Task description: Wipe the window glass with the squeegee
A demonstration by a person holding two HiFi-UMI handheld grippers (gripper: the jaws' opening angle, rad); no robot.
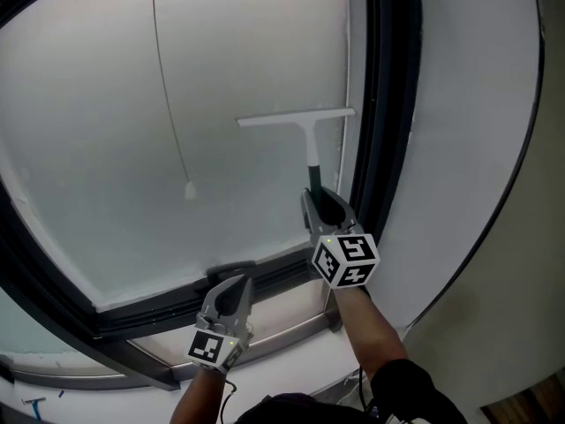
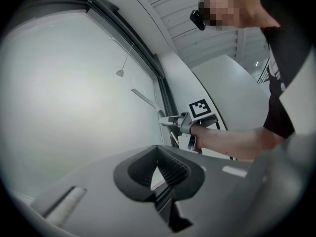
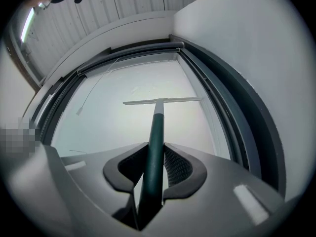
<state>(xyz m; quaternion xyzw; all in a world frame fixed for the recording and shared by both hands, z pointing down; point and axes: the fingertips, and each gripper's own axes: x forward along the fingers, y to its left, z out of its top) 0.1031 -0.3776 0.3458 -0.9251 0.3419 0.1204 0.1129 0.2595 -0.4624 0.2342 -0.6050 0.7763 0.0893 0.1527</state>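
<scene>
The right hand-held gripper (image 1: pixel 316 200) was closed on the dark green handle of the squeegee (image 1: pixel 310 140). In the right gripper view the handle ran between the two jaws, and both pads pressed on it. The white blade was horizontal against the glass (image 1: pixel 132 131), with its right end near the dark frame (image 1: pixel 384 104). The left hand-held gripper (image 1: pixel 231 285) was lower, close to the bottom part of the frame and well apart from the squeegee. Its jaws were together and held nothing. A thin cord (image 1: pixel 168 87) with a small pull hung before the glass, left of the blade.
</scene>
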